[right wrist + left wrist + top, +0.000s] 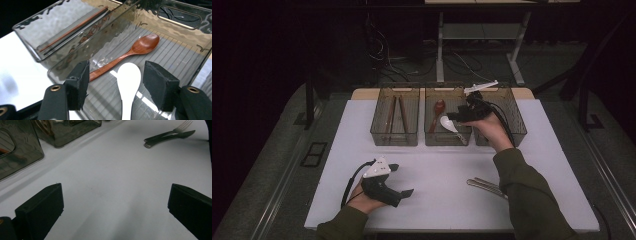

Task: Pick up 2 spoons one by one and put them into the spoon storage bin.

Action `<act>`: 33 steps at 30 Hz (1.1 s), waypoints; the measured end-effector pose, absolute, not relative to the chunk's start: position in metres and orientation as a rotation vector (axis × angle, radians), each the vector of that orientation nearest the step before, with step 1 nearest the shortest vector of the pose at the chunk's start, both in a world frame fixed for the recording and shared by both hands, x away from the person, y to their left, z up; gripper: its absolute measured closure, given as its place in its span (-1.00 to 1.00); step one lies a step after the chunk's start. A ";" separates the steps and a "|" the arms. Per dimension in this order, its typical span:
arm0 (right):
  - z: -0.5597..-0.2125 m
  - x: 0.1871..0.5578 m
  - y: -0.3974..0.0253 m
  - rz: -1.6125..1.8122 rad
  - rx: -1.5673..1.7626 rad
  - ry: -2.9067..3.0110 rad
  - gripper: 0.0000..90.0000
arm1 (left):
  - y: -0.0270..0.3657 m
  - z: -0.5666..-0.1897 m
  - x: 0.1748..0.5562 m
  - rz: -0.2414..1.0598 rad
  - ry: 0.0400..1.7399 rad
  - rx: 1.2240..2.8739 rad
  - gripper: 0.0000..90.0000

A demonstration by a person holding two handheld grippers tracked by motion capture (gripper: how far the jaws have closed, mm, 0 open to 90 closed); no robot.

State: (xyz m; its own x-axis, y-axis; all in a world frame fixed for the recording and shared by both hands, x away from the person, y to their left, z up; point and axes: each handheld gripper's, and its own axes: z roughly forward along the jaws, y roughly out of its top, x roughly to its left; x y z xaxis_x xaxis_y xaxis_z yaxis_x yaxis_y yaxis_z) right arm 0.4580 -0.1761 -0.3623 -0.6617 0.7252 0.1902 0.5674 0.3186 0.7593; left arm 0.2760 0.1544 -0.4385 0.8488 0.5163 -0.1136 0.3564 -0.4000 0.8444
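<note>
Now the right gripper (113,85) hangs open over the middle bin (175,57), white spoon (128,82) between its jaws, ungripped; left gripper (115,210) open, lower left.

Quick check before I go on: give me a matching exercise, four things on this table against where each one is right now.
Things:
1. white spoon
2. wooden spoon
3. chopsticks
4. fork and knife

Places:
A. on the bare table near the right forearm
B. in the left bin
C. between the open jaws of the right gripper, over the middle bin
D. lying on the floor of the middle bin

Pairs: 1-C, 2-D, 3-B, 4-A
</note>
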 end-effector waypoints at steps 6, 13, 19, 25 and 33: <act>-0.356 0.442 -0.187 1.325 1.149 2.383 -0.18 | 0.154 -0.439 0.276 0.199 0.642 2.030 -1.00; -0.354 0.421 -0.199 1.362 1.125 2.372 -0.20 | 0.154 -0.439 0.276 0.198 0.645 2.029 -1.00; -0.357 0.402 -0.209 1.379 1.110 2.379 -0.22 | 0.153 -0.439 0.276 0.198 0.643 2.035 -1.00; -0.366 0.386 -0.215 1.377 1.090 2.387 -0.23 | 0.154 -0.439 0.276 0.199 0.646 2.033 -1.00; -0.372 0.372 -0.226 1.373 1.089 2.392 -0.23 | 0.155 -0.439 0.276 0.201 0.645 2.033 -1.00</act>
